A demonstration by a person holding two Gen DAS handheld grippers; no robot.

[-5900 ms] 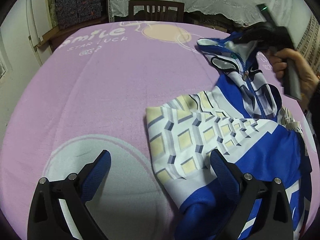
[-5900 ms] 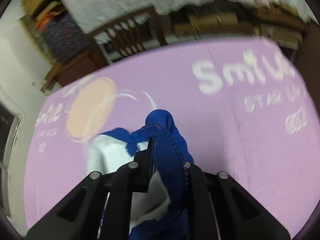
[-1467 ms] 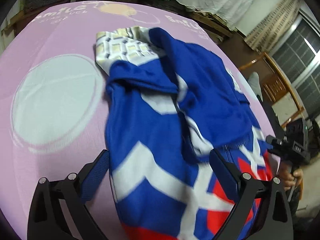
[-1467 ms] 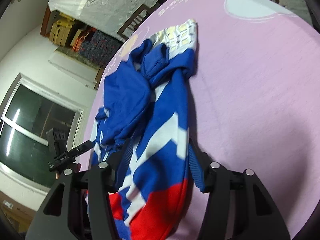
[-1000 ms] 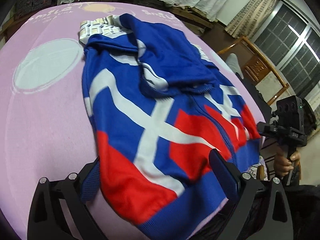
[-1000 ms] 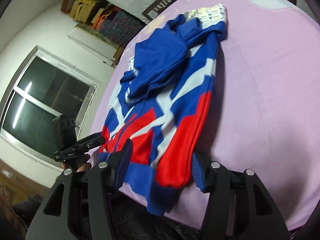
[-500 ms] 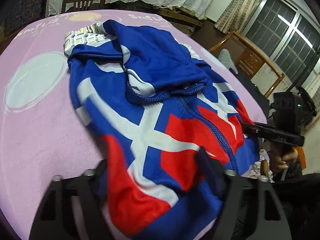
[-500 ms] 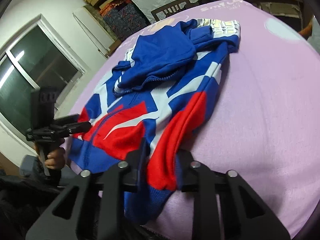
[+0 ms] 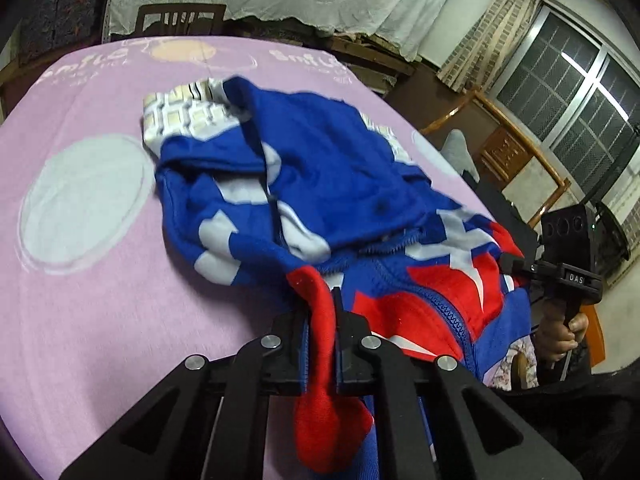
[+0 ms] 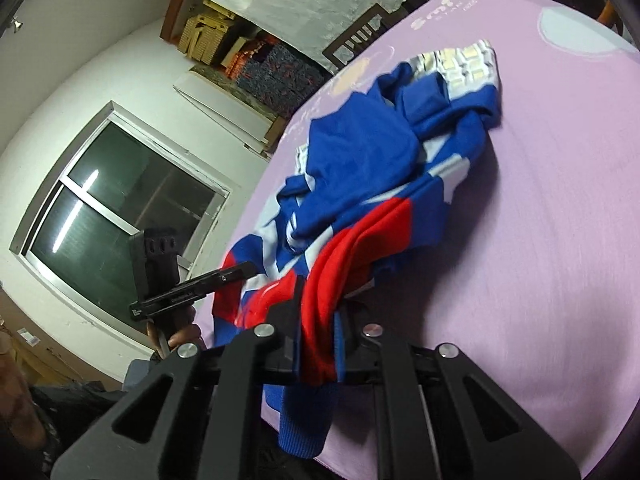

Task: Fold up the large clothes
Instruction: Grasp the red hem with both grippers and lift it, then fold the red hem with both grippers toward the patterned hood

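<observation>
A blue, red and white zip-up jacket (image 9: 320,184) is spread over a pink printed table cover (image 9: 100,288), its lower band hanging just past the near edge and its patterned sleeve end (image 9: 180,114) bunched at the far side. The hem is being taken up at both near corners. The left gripper (image 9: 322,316) is clamped on a red fold of the hem, its jaws having just closed with the cloth pinched between them. The right gripper (image 10: 318,316) is likewise closed on the red and blue hem (a thick wad of it is seen between the pads), its jaws having just been closing too. In each wrist view the other gripper is seen at the opposite corner, held in a hand (image 9: 560,336).

The step in hand is judged to be the grasp before the bottom-up fold. The next move seems to call for both corners to be lifted together and carried toward the far collar end, level with one another, so that the lower half is laid flat over the upper. Care is wanted that the loose blue sleeve (image 9: 340,168) lying on top is not dragged out of place.
</observation>
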